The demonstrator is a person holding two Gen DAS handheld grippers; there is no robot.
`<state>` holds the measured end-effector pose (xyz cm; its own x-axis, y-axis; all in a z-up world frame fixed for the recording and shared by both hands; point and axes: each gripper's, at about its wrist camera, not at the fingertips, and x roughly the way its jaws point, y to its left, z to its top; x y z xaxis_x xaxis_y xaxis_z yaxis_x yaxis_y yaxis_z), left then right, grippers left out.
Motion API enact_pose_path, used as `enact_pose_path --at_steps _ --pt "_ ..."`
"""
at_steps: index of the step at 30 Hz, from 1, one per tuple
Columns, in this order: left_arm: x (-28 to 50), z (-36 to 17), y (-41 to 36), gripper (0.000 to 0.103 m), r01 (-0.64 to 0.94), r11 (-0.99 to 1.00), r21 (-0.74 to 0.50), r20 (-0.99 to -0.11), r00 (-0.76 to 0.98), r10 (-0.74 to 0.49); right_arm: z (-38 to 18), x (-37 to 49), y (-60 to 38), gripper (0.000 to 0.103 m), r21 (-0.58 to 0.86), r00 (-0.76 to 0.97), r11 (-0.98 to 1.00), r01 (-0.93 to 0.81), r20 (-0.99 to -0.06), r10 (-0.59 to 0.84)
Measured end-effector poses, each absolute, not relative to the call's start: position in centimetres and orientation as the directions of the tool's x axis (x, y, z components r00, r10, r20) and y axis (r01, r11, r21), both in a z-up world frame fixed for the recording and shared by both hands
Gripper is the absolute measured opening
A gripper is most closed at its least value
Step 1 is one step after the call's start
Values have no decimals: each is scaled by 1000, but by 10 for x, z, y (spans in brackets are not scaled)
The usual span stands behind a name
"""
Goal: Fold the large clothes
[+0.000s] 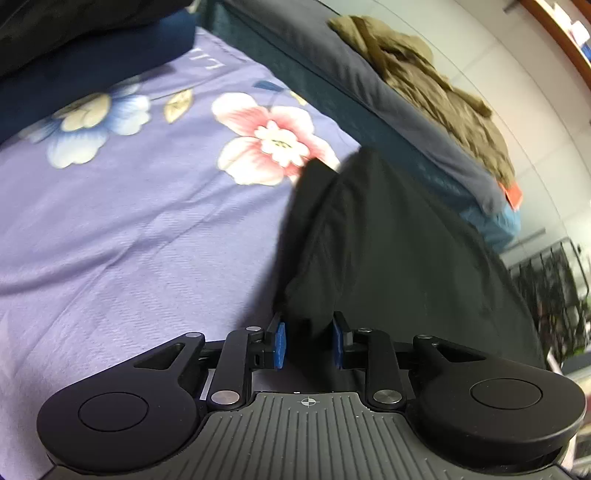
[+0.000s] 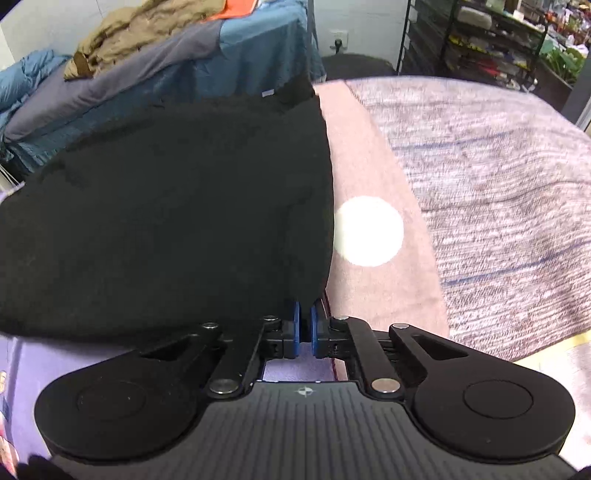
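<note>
A large black garment hangs lifted over the purple floral bedsheet. My left gripper has its blue pads a short way apart with a bunched fold of the black cloth pinched between them. In the right wrist view the same black garment fills the left half. My right gripper has its blue pads nearly together on the garment's lower edge. The rest of the garment between the two grippers is out of view.
A pink blanket with a white spot and a grey-purple knit blanket lie to the right. A second bed with a grey-blue cover holds a heap of brown clothes. Dark pillows lie at the far left. Shelving stands behind.
</note>
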<state>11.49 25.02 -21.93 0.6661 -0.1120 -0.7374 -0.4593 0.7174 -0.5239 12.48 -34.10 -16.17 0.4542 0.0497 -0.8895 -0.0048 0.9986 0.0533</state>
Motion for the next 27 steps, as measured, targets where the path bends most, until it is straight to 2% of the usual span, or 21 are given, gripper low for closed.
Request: enact_pose_path --at_steps 4,5,6,7,9,10,12,15,17,19,21,23,27 --pt "110 -229 257 69 -482 700 -528 -746 656 -111 -180 129 -339 13 44 411 998 40 -911 24" --pt "112 -230 257 69 -482 700 -526 -750 651 -115 -182 131 -339 18 38 402 997 60 -915 10" --pt "112 -229 257 77 -485 700 -524 -752 649 -115 -184 132 -339 27 23 393 997 77 -919 -10" --pt "112 -227 258 95 -495 694 -522 -757 645 -109 -184 132 -338 30 8 390 996 87 -920 -27" --pt "109 -218 262 103 -530 686 -499 -772 632 -73 -179 128 -339 36 -14 394 996 90 -918 -49" --pt "106 -209 263 103 -545 695 -470 -777 629 -33 -175 125 -339 38 -29 393 996 88 -918 -61" --pt "101 -193 260 103 -533 735 -419 -771 636 23 -164 118 -344 48 -45 403 995 90 -912 -77" --pt "102 -170 236 103 -444 857 -264 -780 621 82 -141 105 -360 50 -31 432 993 115 -898 -78" --pt "106 -159 204 103 -321 938 -131 -777 620 104 -120 97 -369 50 -38 459 993 113 -884 -86" --pt "111 -154 164 103 -148 988 -43 -761 645 64 -94 91 -376 52 -37 483 996 84 -873 -73" --pt "114 -154 113 103 57 997 49 -744 668 -2 -63 85 -382 61 -30 520 999 21 -853 -36" --pt "115 -162 52 103 272 951 148 -727 682 -82 -34 77 -385 68 -58 549 997 -47 -835 -23" --pt "105 -185 -60 103 561 766 314 -695 686 -217 -1 61 -398 70 -72 564 995 -74 -826 -18"
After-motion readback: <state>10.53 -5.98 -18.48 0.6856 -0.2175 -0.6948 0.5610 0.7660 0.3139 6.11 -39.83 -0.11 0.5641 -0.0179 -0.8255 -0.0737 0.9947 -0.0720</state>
